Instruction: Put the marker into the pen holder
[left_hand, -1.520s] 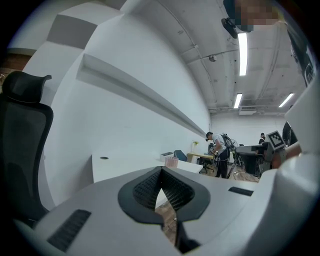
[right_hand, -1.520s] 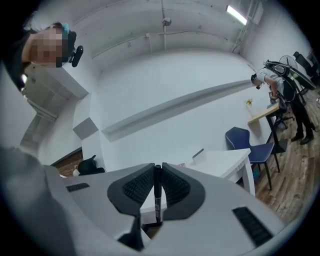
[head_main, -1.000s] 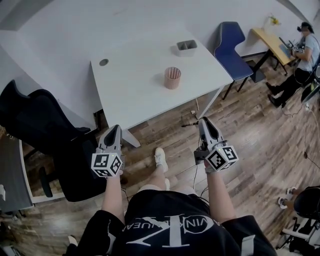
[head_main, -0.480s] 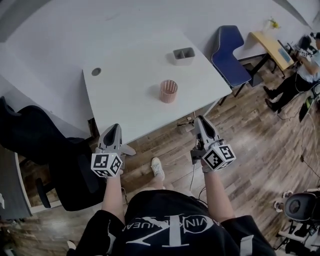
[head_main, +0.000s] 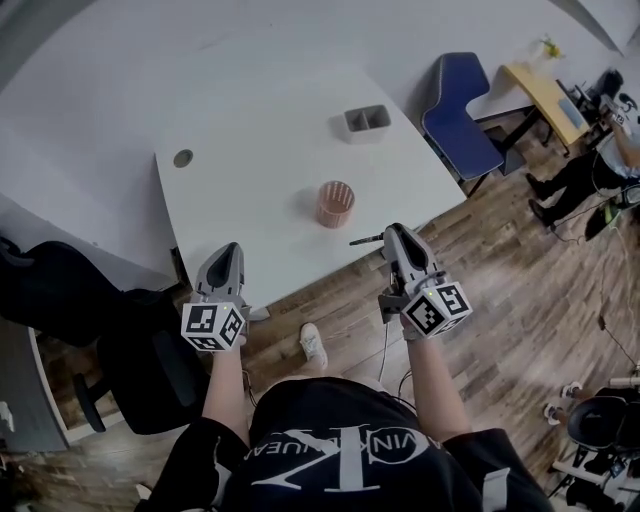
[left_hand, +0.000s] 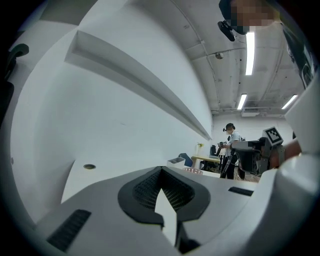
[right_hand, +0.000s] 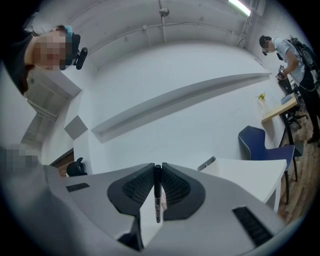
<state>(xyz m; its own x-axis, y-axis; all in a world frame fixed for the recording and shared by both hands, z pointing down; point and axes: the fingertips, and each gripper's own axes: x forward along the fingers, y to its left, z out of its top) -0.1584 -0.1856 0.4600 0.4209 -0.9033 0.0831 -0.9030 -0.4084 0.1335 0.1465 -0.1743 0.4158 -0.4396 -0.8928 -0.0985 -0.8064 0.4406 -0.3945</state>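
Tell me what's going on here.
A person holds a gripper in each hand at a white table. The right gripper is clamped on a black marker; the left gripper is shut with nothing in it. The pink pen holder stands on the table ahead, and the marker is not yet in it.

The white tabletop (head_main: 260, 190), standing on a wooden plank floor (head_main: 520, 260), carries a pink mesh pen holder (head_main: 335, 204) near its front edge, a grey two-compartment box (head_main: 366, 121) at the far right, and a round grommet (head_main: 182, 158) at the left corner.
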